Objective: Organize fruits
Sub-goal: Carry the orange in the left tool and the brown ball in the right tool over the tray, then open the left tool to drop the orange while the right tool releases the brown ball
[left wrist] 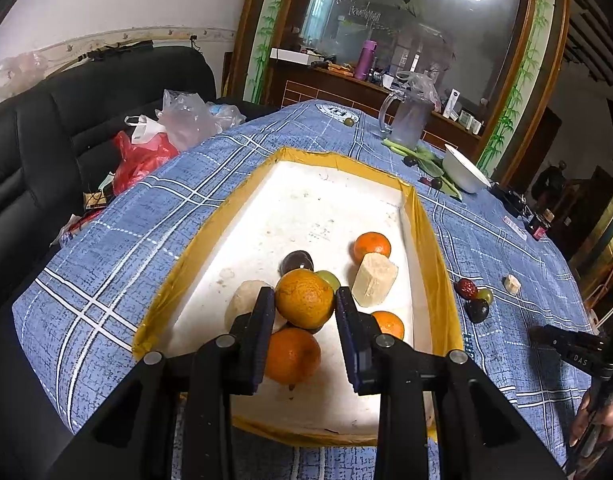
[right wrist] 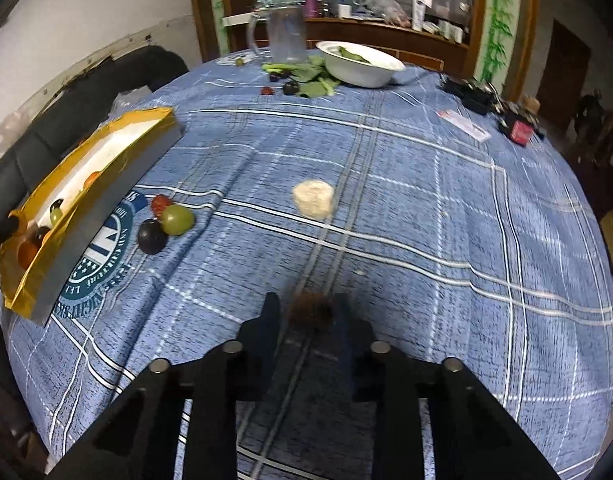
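My left gripper [left wrist: 305, 298] is shut on an orange [left wrist: 304, 297] and holds it above the white tray with a yellow rim [left wrist: 422, 216]. In the tray lie other oranges [left wrist: 372, 246], a dark plum [left wrist: 296, 261], a green grape [left wrist: 329, 279] and pale cut chunks [left wrist: 374, 279]. My right gripper [right wrist: 306, 312] is low over the blue cloth, jaws around a blurred brown fruit [right wrist: 311, 310]. On the cloth near the tray lie a red date [right wrist: 161, 203], a green grape [right wrist: 177, 219], a dark plum [right wrist: 151, 236] and a pale chunk [right wrist: 313, 198].
A white bowl [right wrist: 360, 65] with greens, a glass jug [right wrist: 284, 36] and more small fruits [right wrist: 290, 87] stand at the table's far end. Small boxes and a card [right wrist: 462, 124] lie at the far right. A black sofa with plastic bags [left wrist: 178, 120] is left of the table.
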`<state>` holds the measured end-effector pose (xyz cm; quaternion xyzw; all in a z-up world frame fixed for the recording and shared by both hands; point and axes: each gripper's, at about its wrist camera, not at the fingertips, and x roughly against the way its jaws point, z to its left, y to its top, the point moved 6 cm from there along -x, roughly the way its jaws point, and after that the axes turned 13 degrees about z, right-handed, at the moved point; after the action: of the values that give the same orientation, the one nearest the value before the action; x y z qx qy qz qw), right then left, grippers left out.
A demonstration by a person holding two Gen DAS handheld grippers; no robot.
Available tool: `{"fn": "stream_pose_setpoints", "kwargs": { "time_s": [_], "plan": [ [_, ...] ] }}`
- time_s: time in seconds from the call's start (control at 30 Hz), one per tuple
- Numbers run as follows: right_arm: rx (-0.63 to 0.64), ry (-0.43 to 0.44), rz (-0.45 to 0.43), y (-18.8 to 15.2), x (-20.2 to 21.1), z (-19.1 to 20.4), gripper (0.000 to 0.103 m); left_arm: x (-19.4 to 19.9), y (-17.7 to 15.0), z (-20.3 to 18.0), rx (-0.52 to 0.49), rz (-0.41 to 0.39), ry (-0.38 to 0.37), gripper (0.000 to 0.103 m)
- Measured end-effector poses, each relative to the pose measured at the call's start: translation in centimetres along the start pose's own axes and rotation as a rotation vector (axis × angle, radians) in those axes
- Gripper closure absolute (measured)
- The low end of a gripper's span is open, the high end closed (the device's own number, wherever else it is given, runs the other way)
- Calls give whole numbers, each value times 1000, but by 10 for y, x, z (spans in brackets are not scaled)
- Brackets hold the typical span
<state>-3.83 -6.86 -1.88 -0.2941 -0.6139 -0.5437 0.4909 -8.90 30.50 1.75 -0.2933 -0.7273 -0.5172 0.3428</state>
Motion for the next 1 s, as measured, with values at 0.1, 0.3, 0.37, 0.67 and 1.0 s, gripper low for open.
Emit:
{"fn": "stream_pose_setpoints", "kwargs": {
  "time_s": [0.1, 0.3, 0.37, 0.67, 1.0],
  "plan": [
    [-31, 4, 21, -4, -7, -11, 79, 0, 0, 0, -5, -4, -1, 73],
    [-52, 71, -42, 4, 8, -1, 79, 2, 0, 4, 5, -12, -6, 73],
    [-21, 101, -71, 14, 18, 18, 79, 1, 0, 5, 8, -11, -5, 73],
    [235, 285, -68, 46, 31, 159, 78, -3, 0, 15, 21, -6, 33, 73],
    [394, 261, 13, 50, -8, 250, 78, 1, -2, 17, 17, -12, 14, 50]
  ]
}}
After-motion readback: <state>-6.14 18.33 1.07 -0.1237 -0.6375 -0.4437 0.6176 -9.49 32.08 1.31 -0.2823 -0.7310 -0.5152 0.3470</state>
